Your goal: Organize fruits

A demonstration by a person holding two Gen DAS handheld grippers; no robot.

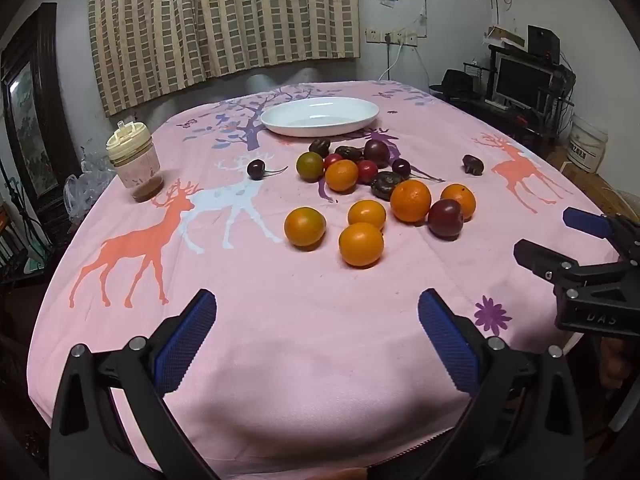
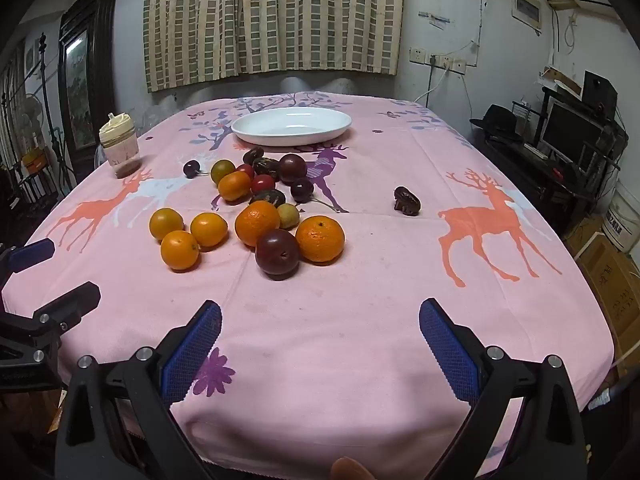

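Several oranges (image 1: pixel 361 244) (image 2: pixel 319 238), dark plums (image 1: pixel 445 218) (image 2: pixel 277 253), cherries (image 1: pixel 256 169) and dates lie loose in the middle of the pink deer tablecloth (image 1: pixel 280 320) (image 2: pixel 340 320). One date (image 2: pixel 407 200) (image 1: pixel 472 164) lies apart to the right. An empty white oval dish (image 1: pixel 320 116) (image 2: pixel 291 125) stands behind the fruit. My left gripper (image 1: pixel 316 312) is open and empty over the near table edge. My right gripper (image 2: pixel 320 316) is open and empty beside it; it also shows in the left wrist view (image 1: pixel 550 234).
A lidded jar (image 1: pixel 134 166) (image 2: pixel 119 150) stands at the table's left edge. A curtain hangs behind the table. A desk with a monitor (image 2: pixel 572 136) and a white bucket (image 1: pixel 586 146) stand to the right.
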